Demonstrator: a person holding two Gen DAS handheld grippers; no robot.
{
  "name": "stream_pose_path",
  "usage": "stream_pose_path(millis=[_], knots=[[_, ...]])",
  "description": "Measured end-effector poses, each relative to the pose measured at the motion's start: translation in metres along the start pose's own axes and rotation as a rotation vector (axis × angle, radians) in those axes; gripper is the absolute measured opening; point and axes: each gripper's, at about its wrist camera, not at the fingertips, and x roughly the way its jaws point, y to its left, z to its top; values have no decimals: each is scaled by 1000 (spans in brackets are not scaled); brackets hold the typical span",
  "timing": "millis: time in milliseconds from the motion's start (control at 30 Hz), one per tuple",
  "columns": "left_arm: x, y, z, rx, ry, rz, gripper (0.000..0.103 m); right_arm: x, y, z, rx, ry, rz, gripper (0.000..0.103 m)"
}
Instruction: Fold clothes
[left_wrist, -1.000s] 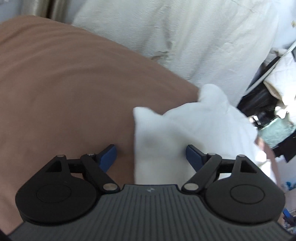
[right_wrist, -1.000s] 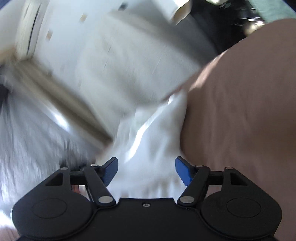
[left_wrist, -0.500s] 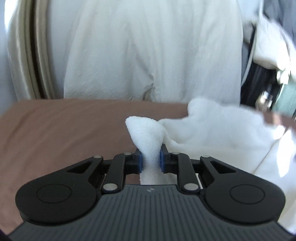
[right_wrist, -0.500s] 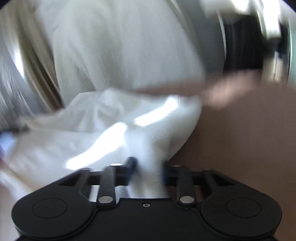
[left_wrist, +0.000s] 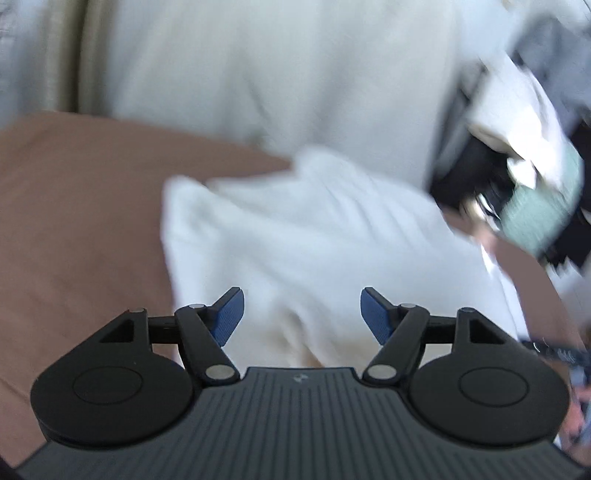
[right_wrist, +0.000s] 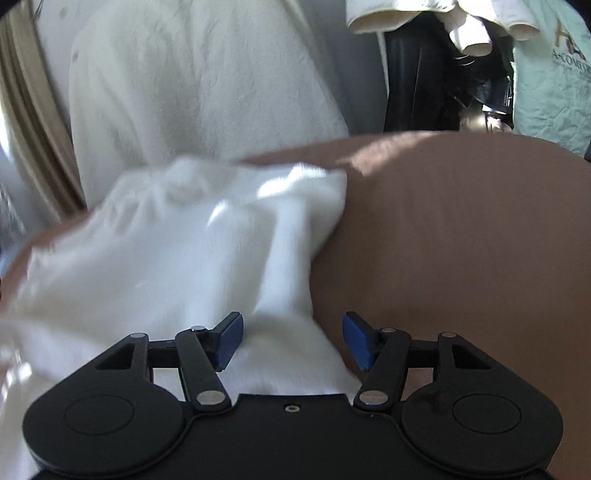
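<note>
A white fluffy cloth lies bunched on the brown bed sheet. My left gripper is open, its blue pads spread apart over the cloth's near edge. In the right wrist view the same white cloth lies on the left of the brown sheet. My right gripper is open over the cloth's right near corner, with cloth between the jaws but not pinched. Both views are partly blurred.
A large cream duvet or pillow lies behind the bed, also in the right wrist view. A beige curtain hangs at left. Dark hanging clothes and a pale green bag are at the right.
Both grippers were shut on the white cloth half a second ago and have now opened and let it go. The cloth has dropped flatter onto the sheet.
</note>
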Motion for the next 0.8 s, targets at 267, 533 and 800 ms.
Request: stream_pose_path(millis=[267,533,800], knots=[[-12,-8,-43,126,99,176,74,-34,10,-54,-124,99,-131,82],[-130,-12,-77,68,76,197,76,-84,5,-92,-9,108,60,83],[-199,30,-126,-215,107,127,76,-104,20,-117,13,127,86,83]])
